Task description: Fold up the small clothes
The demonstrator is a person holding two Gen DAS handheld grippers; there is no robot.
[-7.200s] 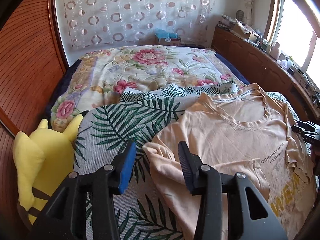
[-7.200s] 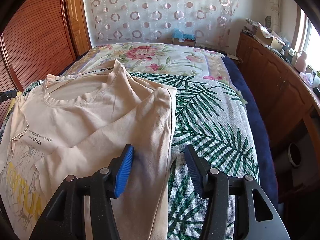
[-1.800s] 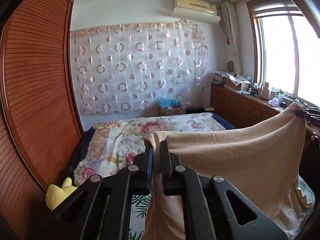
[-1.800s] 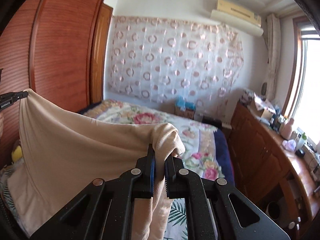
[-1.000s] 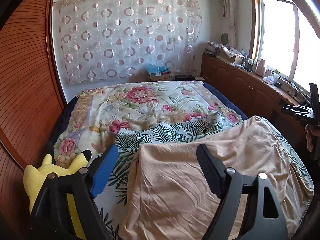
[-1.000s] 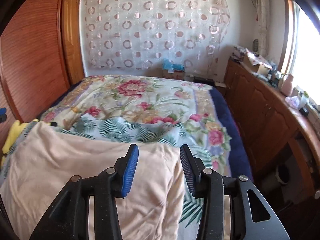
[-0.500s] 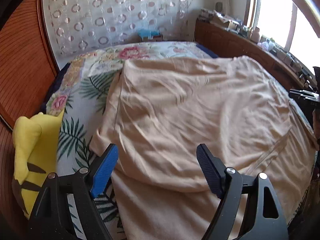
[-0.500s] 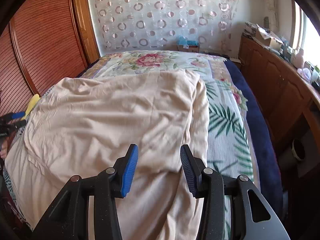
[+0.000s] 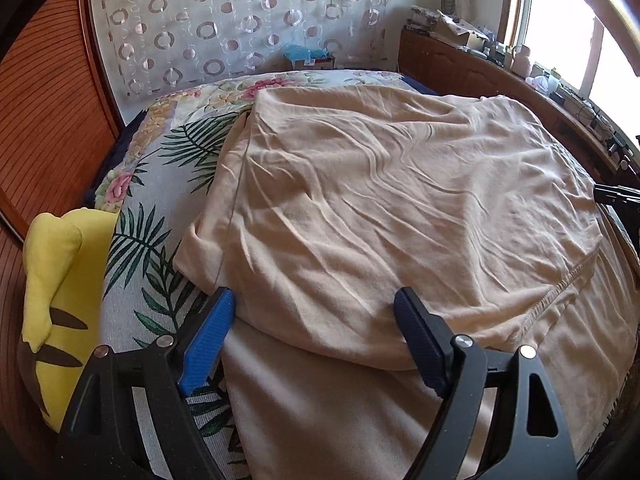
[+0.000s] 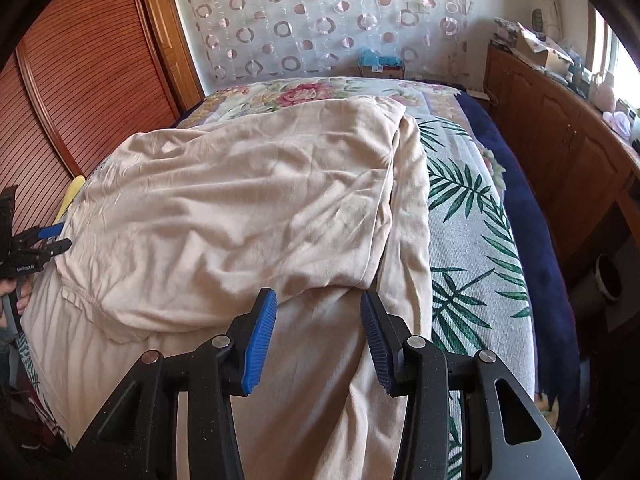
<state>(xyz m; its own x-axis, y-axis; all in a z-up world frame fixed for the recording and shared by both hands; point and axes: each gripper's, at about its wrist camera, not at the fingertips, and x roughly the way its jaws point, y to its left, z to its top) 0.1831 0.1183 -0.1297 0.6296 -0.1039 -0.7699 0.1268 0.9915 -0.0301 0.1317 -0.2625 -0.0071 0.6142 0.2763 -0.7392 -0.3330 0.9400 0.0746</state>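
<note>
The bed [image 9: 160,184] carries a beige shirt [image 9: 380,208], folded over itself and spread from the left edge to near the right edge. A yellow toy [image 9: 56,280] lies at the left edge, perhaps a plush. The left gripper [image 9: 314,312] and the right gripper [image 10: 318,304] both hang open above the near fold, holding nothing.

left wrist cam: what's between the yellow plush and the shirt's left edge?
Only a bare strip of the palm-leaf blanket separates the yellow plush from the peach shirt, shown in the left wrist view.
</note>
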